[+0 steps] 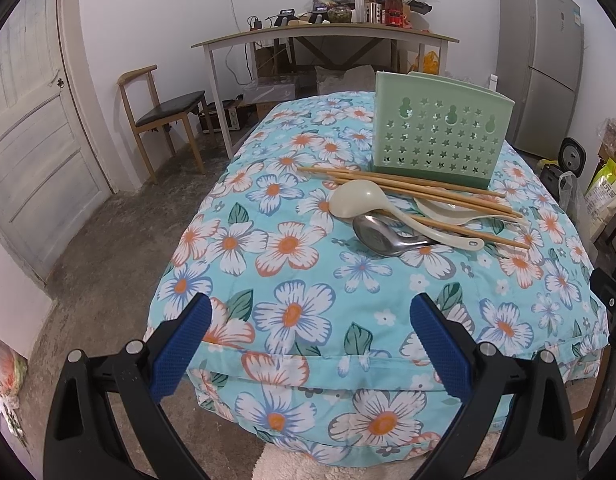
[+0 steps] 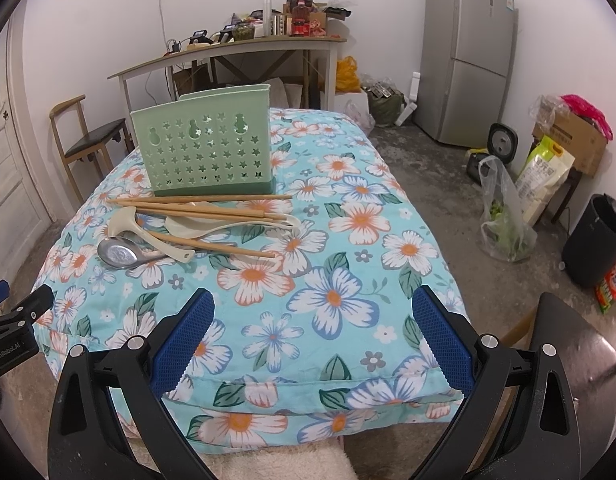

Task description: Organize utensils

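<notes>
Fingers on your left gripper (image 1: 309, 344) and right gripper (image 2: 313, 340) spread apart, empty, above the floral bench; wooden chopsticks (image 1: 407, 190) lie crisscrossed before the green perforated plastic holder (image 1: 439, 132).

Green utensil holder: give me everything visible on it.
The green utensil holder is a pale green, plastic-looking box standing upright on the floral cloth, on a darker green base. Its front wall is pierced with rows of star cutouts and three gourd-shaped holes near the top. A taller back panel rises behind. Nothing shows above its rim. The chopsticks lie just in front of its base; contact is unclear. Neither claw touches it.
</notes>
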Available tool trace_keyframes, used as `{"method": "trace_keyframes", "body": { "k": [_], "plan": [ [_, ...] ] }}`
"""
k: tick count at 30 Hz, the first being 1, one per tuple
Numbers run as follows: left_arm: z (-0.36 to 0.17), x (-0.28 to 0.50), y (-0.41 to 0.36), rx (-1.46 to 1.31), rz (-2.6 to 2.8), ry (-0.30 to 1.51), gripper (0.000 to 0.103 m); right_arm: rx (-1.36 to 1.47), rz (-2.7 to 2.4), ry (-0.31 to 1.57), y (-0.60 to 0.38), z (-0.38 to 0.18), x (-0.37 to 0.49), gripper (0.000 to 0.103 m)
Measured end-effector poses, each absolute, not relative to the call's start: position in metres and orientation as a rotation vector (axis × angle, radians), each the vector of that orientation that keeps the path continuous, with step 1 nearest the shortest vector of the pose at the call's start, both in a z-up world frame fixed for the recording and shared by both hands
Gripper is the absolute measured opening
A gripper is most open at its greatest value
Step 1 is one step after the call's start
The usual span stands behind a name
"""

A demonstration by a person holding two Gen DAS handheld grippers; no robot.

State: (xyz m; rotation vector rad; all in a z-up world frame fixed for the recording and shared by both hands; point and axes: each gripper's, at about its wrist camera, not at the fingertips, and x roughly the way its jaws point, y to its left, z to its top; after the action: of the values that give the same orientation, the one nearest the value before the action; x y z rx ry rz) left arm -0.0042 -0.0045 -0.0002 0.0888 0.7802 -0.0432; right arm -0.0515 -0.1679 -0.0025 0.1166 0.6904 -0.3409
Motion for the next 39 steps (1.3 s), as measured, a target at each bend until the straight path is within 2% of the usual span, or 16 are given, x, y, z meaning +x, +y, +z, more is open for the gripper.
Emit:
{"method": "trace_keyframes", "body": {
  "k": [39],
  "plan": [
    [-0.014,0.007,0.002,0.085,-0.039,0.799,0.097,0.128,-0.325,0.707,-0.163,-0.005,-0.04,0.095]
  ]
}}
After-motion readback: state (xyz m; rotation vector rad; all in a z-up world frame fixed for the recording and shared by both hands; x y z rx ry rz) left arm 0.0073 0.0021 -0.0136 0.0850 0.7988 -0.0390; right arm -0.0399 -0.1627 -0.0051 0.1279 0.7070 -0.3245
